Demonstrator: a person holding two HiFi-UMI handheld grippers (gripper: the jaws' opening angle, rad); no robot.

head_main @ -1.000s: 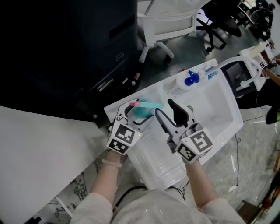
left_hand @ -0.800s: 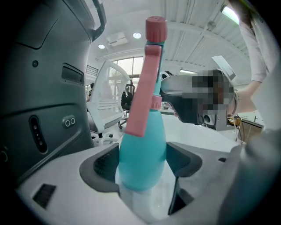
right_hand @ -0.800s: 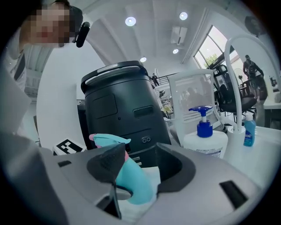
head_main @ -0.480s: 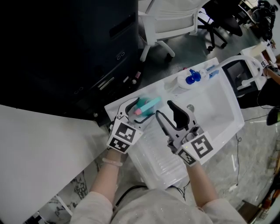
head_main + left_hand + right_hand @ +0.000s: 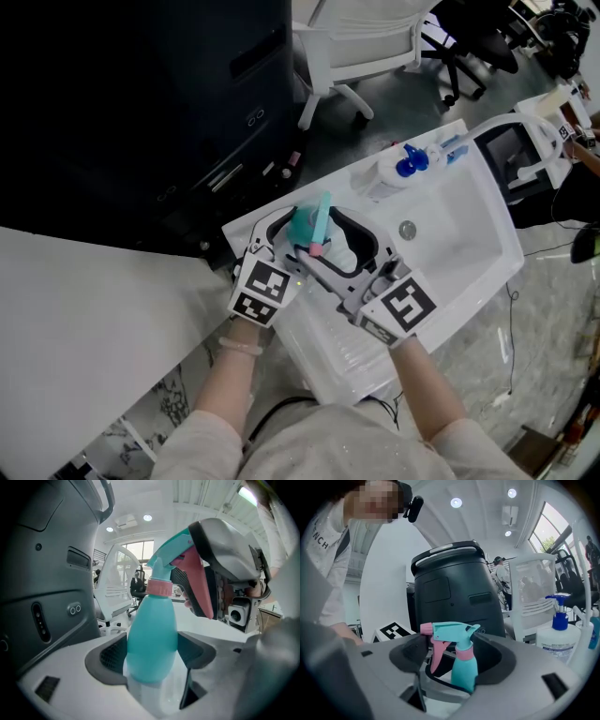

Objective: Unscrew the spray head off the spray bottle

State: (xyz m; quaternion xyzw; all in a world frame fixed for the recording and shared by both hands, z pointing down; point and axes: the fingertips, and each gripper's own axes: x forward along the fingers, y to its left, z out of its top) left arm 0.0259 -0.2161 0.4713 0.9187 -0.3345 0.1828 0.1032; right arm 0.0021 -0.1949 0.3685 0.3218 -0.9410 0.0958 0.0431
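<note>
Right tongs (image 5: 454, 657) (jaws just opening) straddle the teal spray bottle (image 5: 464, 670).

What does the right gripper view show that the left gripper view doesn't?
Only the right gripper view: the white bottle with a blue pump. Only the left gripper view: the fingers of the left gripper pressing the teal spray bottle at its body. Both: that bottle's pink trigger and collar, and the dark machine.

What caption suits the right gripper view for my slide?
Right gripper, jaws just opened wider, flanks the pink-triggered spray head of the teal plastic spray bottle without gripping.
</note>
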